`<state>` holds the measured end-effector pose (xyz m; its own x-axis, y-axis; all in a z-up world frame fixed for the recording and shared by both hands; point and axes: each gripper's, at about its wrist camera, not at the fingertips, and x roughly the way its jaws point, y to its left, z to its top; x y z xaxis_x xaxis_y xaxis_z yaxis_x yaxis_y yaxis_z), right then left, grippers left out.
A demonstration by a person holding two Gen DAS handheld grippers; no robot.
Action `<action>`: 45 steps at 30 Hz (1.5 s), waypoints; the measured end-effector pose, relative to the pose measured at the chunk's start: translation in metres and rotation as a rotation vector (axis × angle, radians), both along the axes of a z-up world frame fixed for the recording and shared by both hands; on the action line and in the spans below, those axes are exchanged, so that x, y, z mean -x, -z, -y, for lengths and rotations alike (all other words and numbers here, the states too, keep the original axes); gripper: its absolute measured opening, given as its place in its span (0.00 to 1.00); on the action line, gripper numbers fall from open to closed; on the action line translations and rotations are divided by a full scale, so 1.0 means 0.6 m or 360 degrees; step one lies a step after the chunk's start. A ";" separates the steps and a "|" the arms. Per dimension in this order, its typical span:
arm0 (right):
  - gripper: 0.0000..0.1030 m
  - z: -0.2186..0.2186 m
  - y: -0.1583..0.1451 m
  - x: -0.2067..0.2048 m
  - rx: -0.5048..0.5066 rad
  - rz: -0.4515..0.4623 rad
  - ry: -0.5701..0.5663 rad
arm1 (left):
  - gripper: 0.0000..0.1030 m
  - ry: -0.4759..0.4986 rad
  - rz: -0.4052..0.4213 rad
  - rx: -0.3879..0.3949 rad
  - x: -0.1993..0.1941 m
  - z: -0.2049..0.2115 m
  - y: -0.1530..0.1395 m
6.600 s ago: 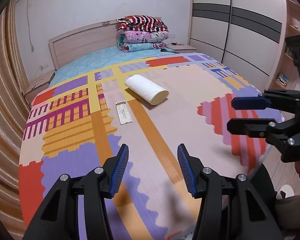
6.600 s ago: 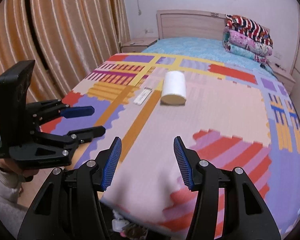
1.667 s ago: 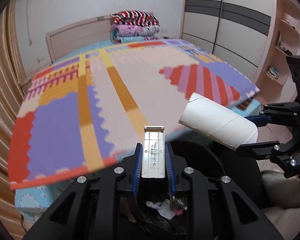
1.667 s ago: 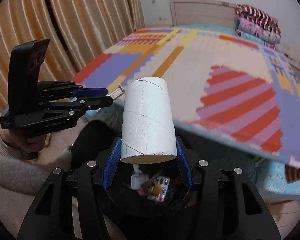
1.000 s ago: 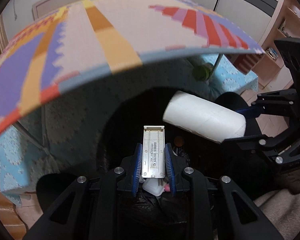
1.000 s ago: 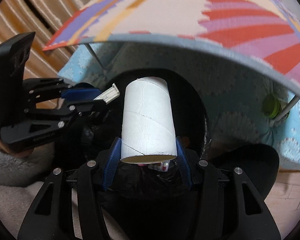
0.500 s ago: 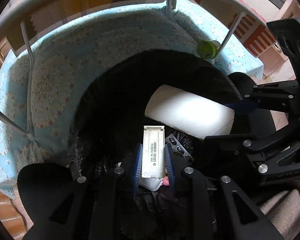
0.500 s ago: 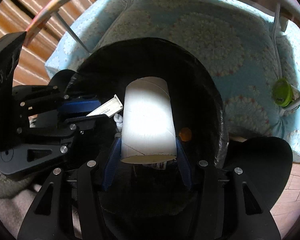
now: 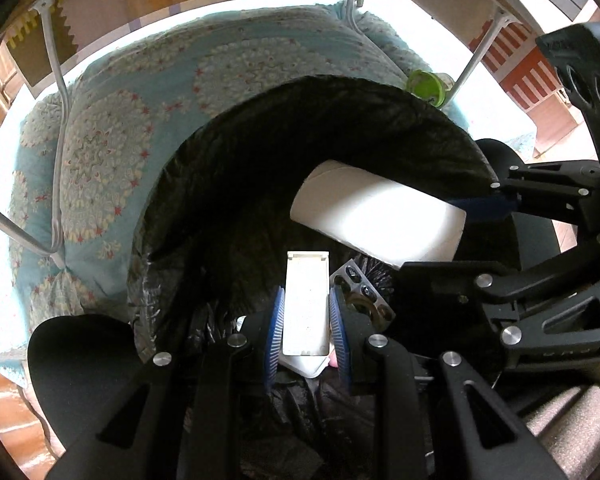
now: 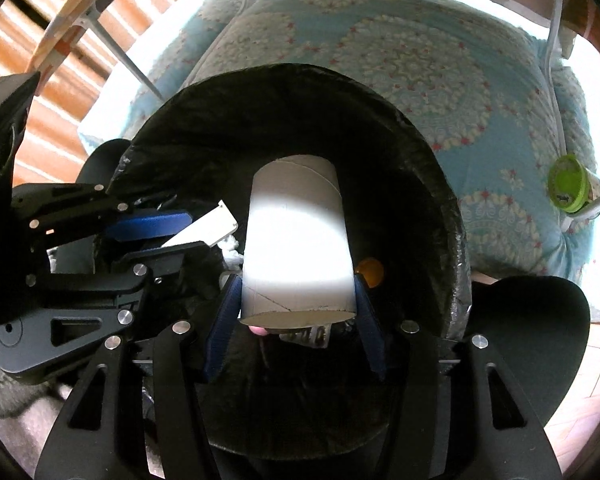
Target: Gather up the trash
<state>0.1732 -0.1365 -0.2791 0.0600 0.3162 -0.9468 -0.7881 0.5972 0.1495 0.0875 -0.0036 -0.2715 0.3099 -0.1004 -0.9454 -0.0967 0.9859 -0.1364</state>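
My left gripper (image 9: 306, 294) is shut on a flat white plastic strip (image 9: 305, 276) and points down into a bin lined with a black bag (image 9: 340, 92). My right gripper (image 10: 296, 284) has a white cardboard tube (image 10: 296, 232) between its blue pads; its jaws are opening, and the pads still touch the tube's sides. Both stand over the bin's mouth (image 10: 300, 72), side by side. The tube (image 9: 380, 216) and the right gripper (image 9: 460, 236) show at the right of the left wrist view. The strip (image 10: 204, 232) and the left gripper (image 10: 180, 236) show at the left of the right wrist view.
A blister pack (image 9: 360, 280) and an orange piece (image 10: 370, 270) lie in the bin. Behind the bin hangs a blue floral bedspread (image 9: 120, 140) with white metal legs (image 9: 60, 120) in front. A green round object (image 10: 568, 188) sits by one leg. A grey sleeve (image 9: 572, 432) is at the lower right.
Both grippers have sunk from bed height to the bin's mouth and tipped downward with the strip and the tube in them. The bed's top has gone out of view.
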 end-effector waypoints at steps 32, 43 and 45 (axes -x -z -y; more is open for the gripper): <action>0.61 0.075 -0.153 0.070 -0.0255 0.0101 -0.0122 | 0.65 0.0078 0.0327 0.0044 0.074 0.018 -0.164; 0.78 0.097 -0.206 0.107 -0.0321 0.0095 -0.0217 | 0.79 0.0080 0.0420 0.0064 0.102 0.025 -0.218; 0.78 0.099 -0.216 0.113 -0.0327 0.0114 -0.0232 | 0.79 0.0083 0.0437 0.0051 0.106 0.028 -0.227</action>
<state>0.1056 -0.1961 -0.1497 0.0642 0.5115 -0.8569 -0.8767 0.4392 0.1965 0.0238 -0.0203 -0.1351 0.5476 -0.1515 -0.8229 -0.0008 0.9834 -0.1816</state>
